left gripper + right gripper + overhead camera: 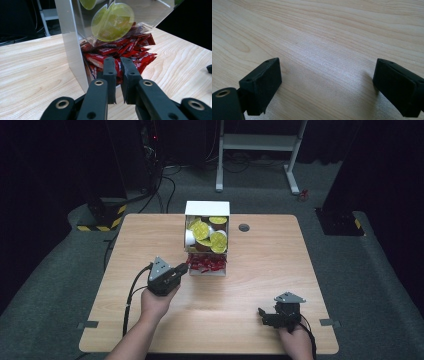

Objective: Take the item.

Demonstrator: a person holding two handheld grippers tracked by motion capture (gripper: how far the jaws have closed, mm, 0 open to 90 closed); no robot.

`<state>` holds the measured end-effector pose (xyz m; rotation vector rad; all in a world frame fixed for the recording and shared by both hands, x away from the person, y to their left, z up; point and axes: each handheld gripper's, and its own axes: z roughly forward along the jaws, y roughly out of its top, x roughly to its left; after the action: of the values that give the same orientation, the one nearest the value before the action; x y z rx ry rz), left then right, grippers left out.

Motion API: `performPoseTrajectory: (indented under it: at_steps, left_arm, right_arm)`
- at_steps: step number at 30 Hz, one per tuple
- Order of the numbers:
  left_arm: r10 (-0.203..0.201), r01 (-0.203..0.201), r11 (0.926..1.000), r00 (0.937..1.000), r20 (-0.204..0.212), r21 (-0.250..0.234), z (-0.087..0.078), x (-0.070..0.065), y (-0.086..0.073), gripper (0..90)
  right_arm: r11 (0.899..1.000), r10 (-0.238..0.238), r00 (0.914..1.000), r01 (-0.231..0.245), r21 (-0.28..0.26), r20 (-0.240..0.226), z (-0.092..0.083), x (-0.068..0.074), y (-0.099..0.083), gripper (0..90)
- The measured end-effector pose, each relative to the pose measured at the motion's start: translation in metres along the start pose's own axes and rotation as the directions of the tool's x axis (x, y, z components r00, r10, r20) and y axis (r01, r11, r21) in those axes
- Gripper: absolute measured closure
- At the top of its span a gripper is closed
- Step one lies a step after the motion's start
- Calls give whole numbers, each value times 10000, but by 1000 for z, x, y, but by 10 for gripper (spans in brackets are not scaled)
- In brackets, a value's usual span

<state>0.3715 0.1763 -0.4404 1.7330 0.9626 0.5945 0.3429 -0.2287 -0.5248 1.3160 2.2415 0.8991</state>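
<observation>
R claw (325, 87): my jaws stand wide apart w/ nothing between them, only bare wooden table (332, 37) under and ahead. In high view this claw (264, 314) sits at the near R part of the tabletop, my R hand (296, 340) behind it at the table edge, well apart from everything else.

L claw (118, 72): my jaws nearly together, narrow gap left; tips are in among the red sachets (130, 50). Cannot tell if a sachet is actually pinched, the gap looks empty at the near end. In high view L claw (181, 269) points R and slightly away from me, my L hand (156, 301) gripping its body, cable trailing back toward me.

Just ahead of L tips: sachet pile spilling from the open bottom of a clear dispenser box (72, 50); its near corner wall stands just L of my jaws. Above and beyond the tips, inside the box: round pods w/ yellow-green lids (112, 21), pressed against the clear front.

Farther, high view: box has a white top (207, 208); pods (209, 234) stacked above sachets (207, 264). Beyond and R of box: small dark round grommet (244, 227) in tabletop. Past the far table edge: white desk frame (260, 150) on the floor, cables to its L
</observation>
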Motion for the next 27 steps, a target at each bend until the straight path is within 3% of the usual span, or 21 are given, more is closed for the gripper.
performPoseTrajectory:
  at_steps: [14,27]
  left_arm:
    - [25,-22,9998,9999,148,-190,-19,-3,-1,835]
    - [-150,161,9992,9995,292,-366,-26,-2,0,837]
  right_arm:
    - [10000,3,10000,-3,2,-1,0,0,0,81]
    - [10000,0,10000,0,-1,-2,0,0,0,81]
